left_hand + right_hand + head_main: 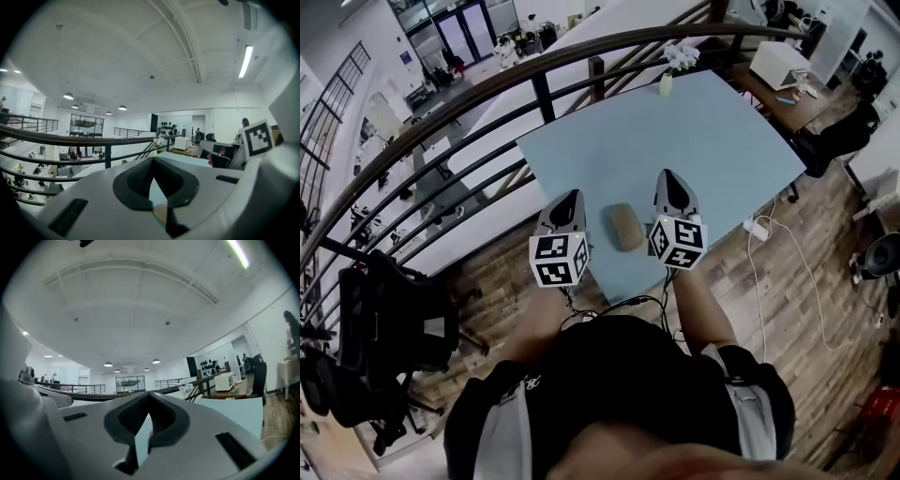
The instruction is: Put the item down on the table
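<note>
Tan oval item (625, 228) lies flat on the pale blue table (722, 141), close to its near edge, between the two grippers and touching neither. The left gripper (572, 199) sits just beside it, jaws together on nothing. The right gripper (667, 178) flanks the other side, jaws likewise together and empty. A dark railing (542, 94) curves past the table's far side.

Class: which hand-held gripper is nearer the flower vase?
Right. The right hand-held gripper points almost straight at the vase from the near side of the table. The left hand-held gripper sits further left, so it is farther from the vase.
</note>
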Demonstrator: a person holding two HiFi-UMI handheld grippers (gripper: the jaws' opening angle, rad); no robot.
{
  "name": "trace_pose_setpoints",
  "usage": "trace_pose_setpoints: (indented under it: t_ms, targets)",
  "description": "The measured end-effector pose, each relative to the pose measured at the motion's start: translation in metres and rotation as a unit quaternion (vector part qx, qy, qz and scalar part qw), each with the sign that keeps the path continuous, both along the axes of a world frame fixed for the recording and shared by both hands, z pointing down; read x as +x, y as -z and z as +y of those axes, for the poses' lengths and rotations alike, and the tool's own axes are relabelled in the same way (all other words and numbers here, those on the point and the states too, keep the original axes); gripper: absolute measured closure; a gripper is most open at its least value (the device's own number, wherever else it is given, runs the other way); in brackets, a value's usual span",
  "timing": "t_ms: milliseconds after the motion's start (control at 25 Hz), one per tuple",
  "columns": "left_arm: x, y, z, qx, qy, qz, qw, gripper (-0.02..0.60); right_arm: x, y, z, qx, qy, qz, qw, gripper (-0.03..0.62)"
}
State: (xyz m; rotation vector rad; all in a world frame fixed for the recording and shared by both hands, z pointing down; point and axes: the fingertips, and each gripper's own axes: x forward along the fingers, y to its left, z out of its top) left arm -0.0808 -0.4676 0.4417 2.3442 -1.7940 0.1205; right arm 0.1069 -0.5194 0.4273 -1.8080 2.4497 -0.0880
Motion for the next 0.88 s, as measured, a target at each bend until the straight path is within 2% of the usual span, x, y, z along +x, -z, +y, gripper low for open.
trace_pose_setpoints:
  t_ms: [200, 880]
  targets:
    - [0.018, 0.0, -0.002, 0.003, -0.017, -0.004, 0.9998, 0.572, 0.01, 0.005, 0.014, 0.007, -0.009, 0.014, 1.0, 0.594]
    - [0.048, 0.0, -0.001, 0.002, -0.045, -0.005, 0.999, 0.574, 0.023, 0.01, 0.032, 0.008, -0.008, 0.007, 1.0, 0.592]
